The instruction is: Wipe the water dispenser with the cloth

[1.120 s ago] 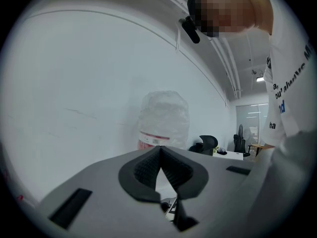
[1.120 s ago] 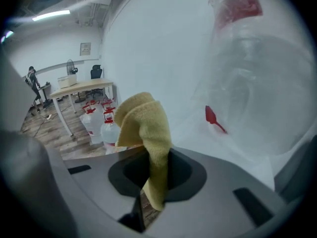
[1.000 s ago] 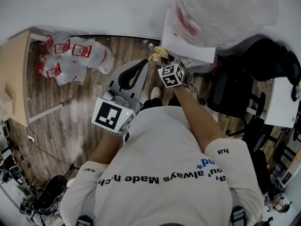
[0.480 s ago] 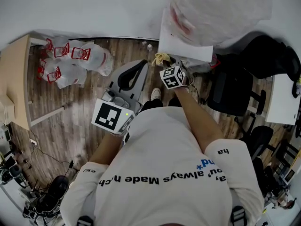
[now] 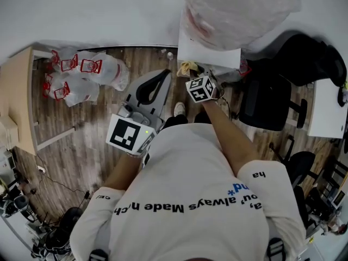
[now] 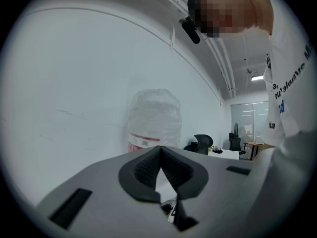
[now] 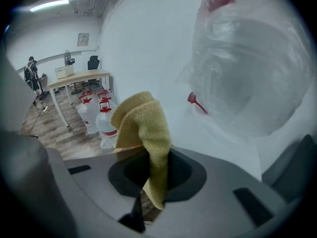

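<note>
Over the last second the dispenser (image 5: 209, 50) has drifted left in the head view, so the cloth (image 5: 186, 68) now sits just under its white front; the right gripper (image 5: 191, 74) has barely shifted. That gripper's jaws are clamped on the yellow cloth, which stands up in a loose fold above them and hangs a little below. I cannot tell whether cloth and dispenser touch. The left gripper (image 5: 157, 80) is held lower and to the left, jaws closed on nothing. The dispenser's bottle (image 5: 239, 10) is wrapped in clear plastic.
</note>
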`<state>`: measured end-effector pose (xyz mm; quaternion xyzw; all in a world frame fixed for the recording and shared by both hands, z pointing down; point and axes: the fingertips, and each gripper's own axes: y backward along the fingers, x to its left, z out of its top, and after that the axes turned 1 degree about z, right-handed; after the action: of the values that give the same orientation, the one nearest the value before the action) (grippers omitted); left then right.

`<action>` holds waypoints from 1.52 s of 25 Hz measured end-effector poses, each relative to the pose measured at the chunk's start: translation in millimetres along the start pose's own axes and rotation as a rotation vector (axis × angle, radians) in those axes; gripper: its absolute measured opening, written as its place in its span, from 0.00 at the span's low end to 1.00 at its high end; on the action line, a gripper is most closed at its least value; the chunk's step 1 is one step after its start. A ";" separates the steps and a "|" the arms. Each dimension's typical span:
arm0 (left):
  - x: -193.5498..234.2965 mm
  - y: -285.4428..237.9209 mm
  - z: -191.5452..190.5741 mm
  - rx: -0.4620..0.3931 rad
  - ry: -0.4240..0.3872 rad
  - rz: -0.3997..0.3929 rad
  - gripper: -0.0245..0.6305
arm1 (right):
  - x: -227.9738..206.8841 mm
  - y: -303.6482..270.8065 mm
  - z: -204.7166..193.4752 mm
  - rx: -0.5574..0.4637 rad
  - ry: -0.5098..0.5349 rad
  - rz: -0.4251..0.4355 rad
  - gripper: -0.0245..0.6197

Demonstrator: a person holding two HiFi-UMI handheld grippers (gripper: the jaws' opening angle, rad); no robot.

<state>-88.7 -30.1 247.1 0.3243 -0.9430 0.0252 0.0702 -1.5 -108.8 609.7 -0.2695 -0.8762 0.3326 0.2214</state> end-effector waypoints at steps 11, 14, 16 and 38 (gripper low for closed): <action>-14.4 -8.5 1.1 0.002 -0.009 -0.021 0.07 | -16.3 9.2 -12.4 0.005 -0.003 -0.019 0.13; -17.8 -11.9 1.5 0.004 -0.010 -0.026 0.07 | -21.6 11.6 -16.8 0.008 -0.002 -0.025 0.13; -19.9 -14.1 1.4 0.005 -0.011 -0.031 0.07 | -25.0 13.1 -20.1 0.012 -0.002 -0.030 0.13; -50.0 -48.6 -2.3 0.009 -0.012 -0.081 0.07 | -67.0 32.3 -60.1 0.039 -0.040 -0.074 0.13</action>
<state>-19.5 -37.9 242.0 0.3629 -0.9293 0.0244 0.0642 93.8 -102.0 613.9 -0.2261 -0.8831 0.3464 0.2213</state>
